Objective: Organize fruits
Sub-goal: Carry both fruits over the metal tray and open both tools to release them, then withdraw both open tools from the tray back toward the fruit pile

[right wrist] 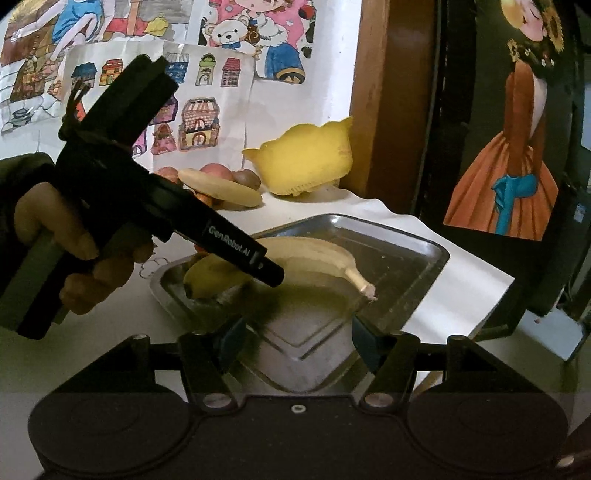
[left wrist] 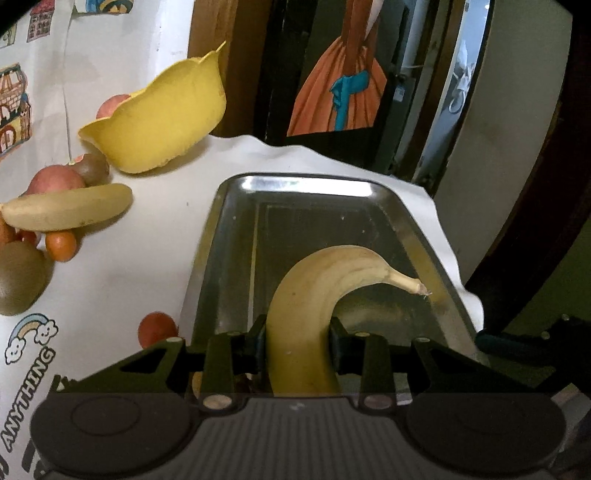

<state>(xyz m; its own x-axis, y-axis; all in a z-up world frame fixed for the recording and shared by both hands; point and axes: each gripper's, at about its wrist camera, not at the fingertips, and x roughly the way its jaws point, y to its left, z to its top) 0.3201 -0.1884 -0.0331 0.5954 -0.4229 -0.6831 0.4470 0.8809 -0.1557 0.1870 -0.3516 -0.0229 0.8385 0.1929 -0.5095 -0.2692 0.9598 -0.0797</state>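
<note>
So the left gripper (left wrist: 297,341) is clamped on a banana (left wrist: 314,295) whose stem pokes out past its fingers over the metal tray (left wrist: 229,236); the right gripper (right wrist: 295,341) hangs wide open, holding nothing, tray just ahead.

Before me a white cloth (left wrist: 129,266) with a rainbow print covers the table. Children's drawings of houses (right wrist: 199,122) and a teddy bear (right wrist: 227,35) paper the white wall. To my right, a wooden frame (right wrist: 391,107) borders a dark panel showing an orange-dressed figure (right wrist: 509,173).
</note>
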